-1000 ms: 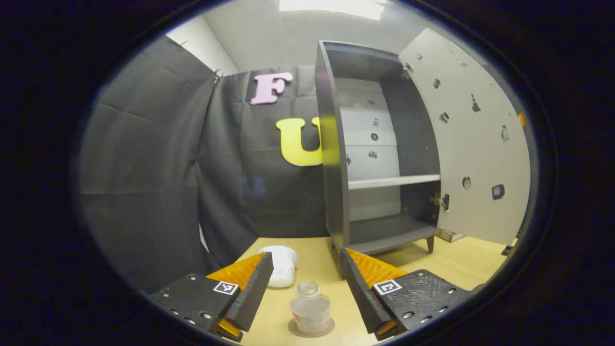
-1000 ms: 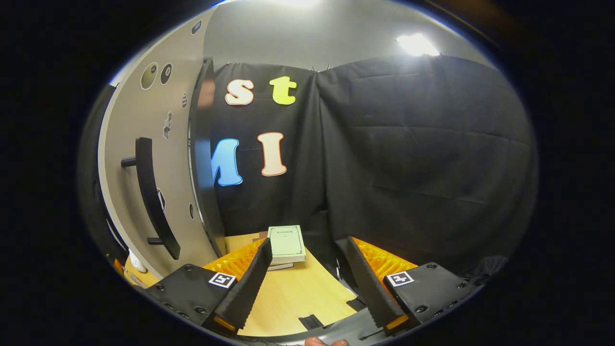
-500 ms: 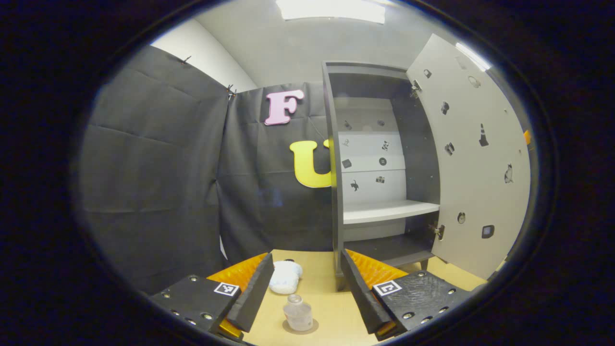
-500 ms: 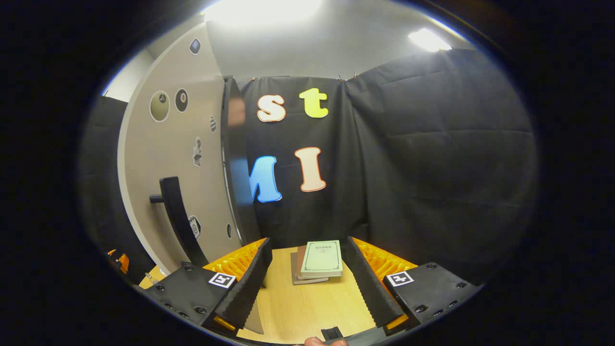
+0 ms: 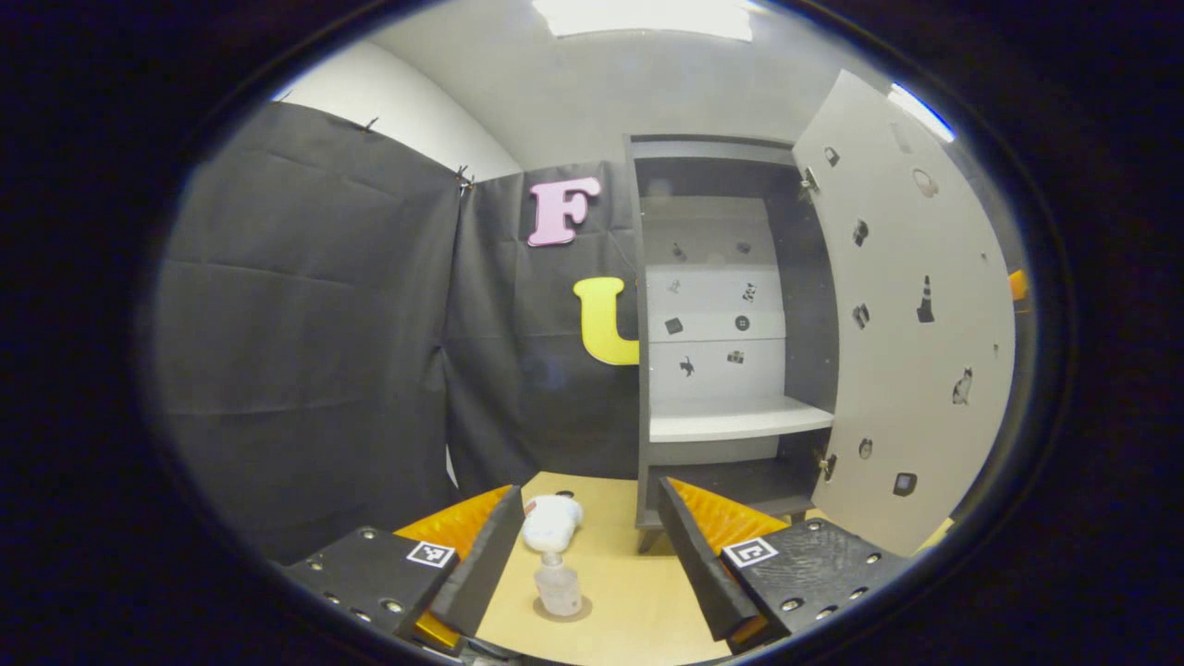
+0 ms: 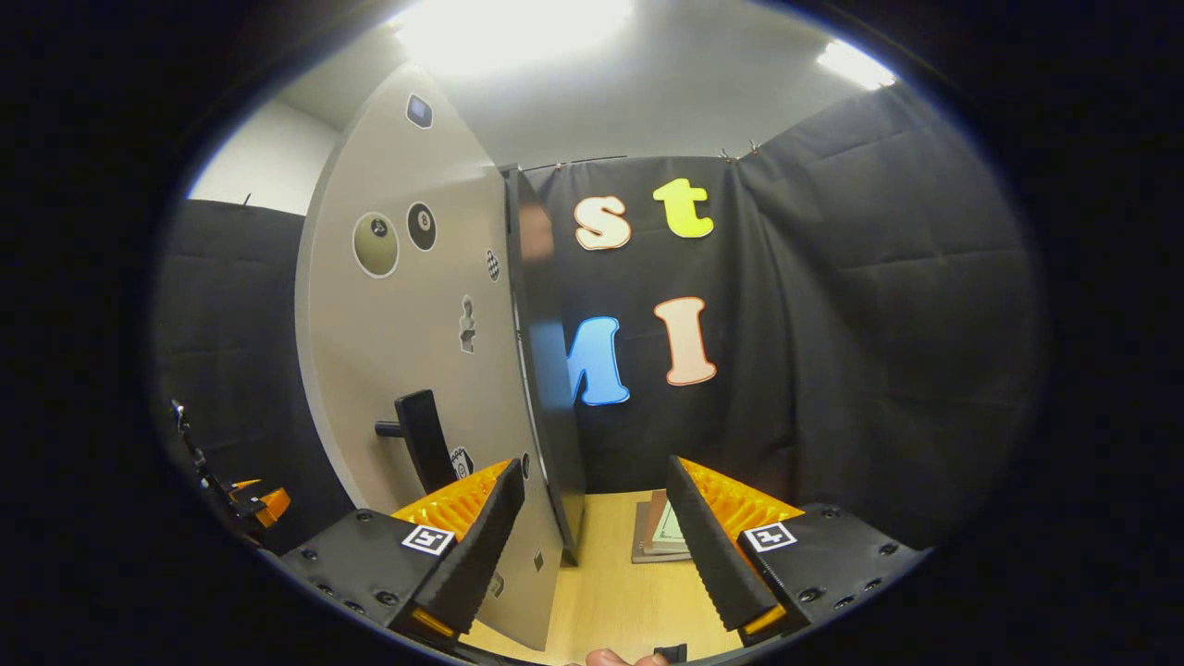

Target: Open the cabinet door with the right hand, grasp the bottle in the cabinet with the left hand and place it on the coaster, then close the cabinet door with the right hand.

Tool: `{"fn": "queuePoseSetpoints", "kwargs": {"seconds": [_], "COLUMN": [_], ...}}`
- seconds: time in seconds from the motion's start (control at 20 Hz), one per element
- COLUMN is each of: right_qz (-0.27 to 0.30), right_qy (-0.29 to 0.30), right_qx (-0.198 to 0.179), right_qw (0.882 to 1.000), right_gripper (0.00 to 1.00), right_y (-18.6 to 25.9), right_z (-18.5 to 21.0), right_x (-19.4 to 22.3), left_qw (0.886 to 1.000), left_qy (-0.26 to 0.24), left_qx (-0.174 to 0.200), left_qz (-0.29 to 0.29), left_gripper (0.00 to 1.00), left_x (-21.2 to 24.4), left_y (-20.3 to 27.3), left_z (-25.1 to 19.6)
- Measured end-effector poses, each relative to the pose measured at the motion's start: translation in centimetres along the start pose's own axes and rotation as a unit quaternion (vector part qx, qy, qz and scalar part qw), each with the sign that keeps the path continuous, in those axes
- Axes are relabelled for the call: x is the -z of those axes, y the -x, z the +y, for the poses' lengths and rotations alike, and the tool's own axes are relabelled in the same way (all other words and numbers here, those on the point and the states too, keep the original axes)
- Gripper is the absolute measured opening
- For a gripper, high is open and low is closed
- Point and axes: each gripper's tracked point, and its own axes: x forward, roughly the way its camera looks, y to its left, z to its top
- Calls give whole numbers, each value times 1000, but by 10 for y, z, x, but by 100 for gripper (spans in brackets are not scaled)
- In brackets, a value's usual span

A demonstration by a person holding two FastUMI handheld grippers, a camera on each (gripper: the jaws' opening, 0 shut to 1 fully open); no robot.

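Open cabinet on the table, bottle standing on its coaster.

In the left gripper view the grey cabinet point(image 5: 721, 370) stands far right on the wooden table point(image 5: 629, 601), its pale door point(image 5: 911, 324) swung wide. The left gripper point(image 5: 581, 566) is spread wide and holds nothing; beyond its fingers the clear bottle point(image 5: 558, 585) stands upright on the round coaster point(image 5: 585, 610), a white cloth bundle point(image 5: 551, 510) just behind. The right gripper point(image 6: 588, 541) gapes empty near the door's outer face, by the black handle point(image 6: 421, 444), with stacked books point(image 6: 661, 536) beyond.

We see clear bottle point(image 5: 558, 586) upright on round coaster point(image 5: 585, 610), near cabinet point(image 5: 721, 314); cabinet door point(image 5: 911, 314) swung wide open, shelves bare.
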Motion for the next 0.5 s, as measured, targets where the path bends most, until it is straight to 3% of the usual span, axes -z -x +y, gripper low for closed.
{"fn": "queuePoseSetpoints", "kwargs": {"seconds": [0.25,0.3,0.35,0.5], "right_qz": [-5,-1,-1,-8], "right_qy": [14,21,31,52], "right_qx": [-13,-5,1,38], "right_qw": [1000,1000,1000,998], "right_gripper": [98,92,97,96], "right_y": [-8,-9,-6,-3], "right_z": [20,20,20,22], "right_x": [-11,-11,-13,-17], "left_qw": [999,999,999,1000], "left_qy": [-18,-15,-12,1], "left_qx": [-22,-21,-17,-4], "left_qz": [27,25,25,27], "left_gripper": [88,89,89,89], "left_x": [0,-3,-4,1], "left_y": [-2,-6,-13,-34], "left_z": [16,19,22,34]}}
